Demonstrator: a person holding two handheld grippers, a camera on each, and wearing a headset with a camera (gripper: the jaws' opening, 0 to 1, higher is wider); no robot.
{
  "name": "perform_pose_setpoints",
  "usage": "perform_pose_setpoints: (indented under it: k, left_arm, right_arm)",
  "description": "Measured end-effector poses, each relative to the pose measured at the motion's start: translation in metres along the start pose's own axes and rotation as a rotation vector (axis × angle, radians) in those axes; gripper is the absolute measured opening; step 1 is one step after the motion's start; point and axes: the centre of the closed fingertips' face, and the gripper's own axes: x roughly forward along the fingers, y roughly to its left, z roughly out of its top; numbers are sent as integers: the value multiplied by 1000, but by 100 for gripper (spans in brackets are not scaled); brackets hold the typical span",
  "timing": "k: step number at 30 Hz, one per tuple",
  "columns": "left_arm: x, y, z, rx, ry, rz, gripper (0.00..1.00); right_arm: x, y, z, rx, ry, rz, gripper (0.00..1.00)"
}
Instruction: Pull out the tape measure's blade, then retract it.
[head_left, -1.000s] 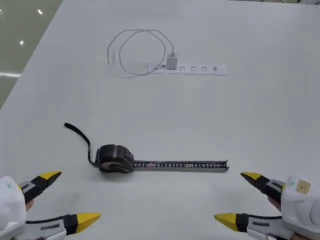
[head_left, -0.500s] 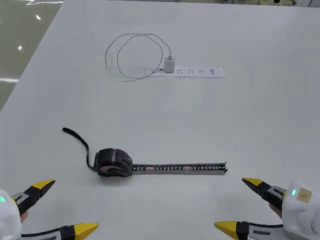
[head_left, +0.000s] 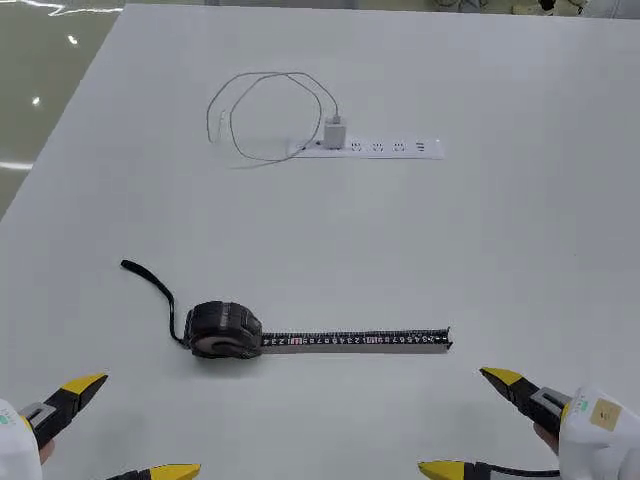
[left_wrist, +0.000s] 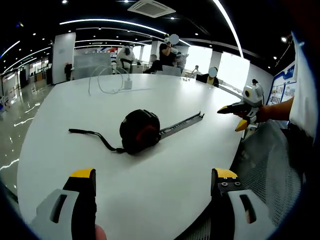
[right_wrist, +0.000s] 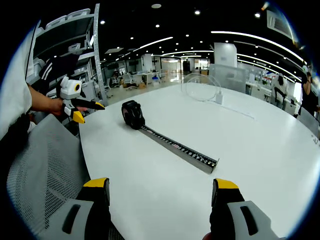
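Note:
A black tape measure (head_left: 224, 330) (left_wrist: 141, 131) (right_wrist: 131, 114) lies on the white table, its blade (head_left: 355, 340) (left_wrist: 181, 123) (right_wrist: 179, 148) pulled out to the right and flat on the surface. A black wrist strap (head_left: 152, 283) (left_wrist: 95, 136) trails off to its left. My left gripper (head_left: 125, 428) (left_wrist: 154, 177) is open near the table's front edge, below and left of the case, with nothing in it. Open too, my right gripper (head_left: 475, 425) (right_wrist: 163, 186) hovers below the blade's hooked end, holding nothing.
A white power strip (head_left: 375, 148) with a plugged charger (head_left: 333, 134) and a looped cable (head_left: 262, 112) lies at the far side of the table (head_left: 500, 230). A grey mesh chair (right_wrist: 45, 170) stands at the near edge. People are in the background (left_wrist: 167, 47).
Both grippers have drawn back toward the table's front edge, away from the tape measure. The tape measure and its blade lie as before; the head view has shifted.

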Motion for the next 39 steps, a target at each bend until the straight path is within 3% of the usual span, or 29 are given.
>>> perform_pose_setpoints:
  k: [39]
  left_arm:
    - [1, 0, 5, 0, -11, -10, 94]
  right_arm:
    - [0, 5, 4, -21, 4, 4, 85]
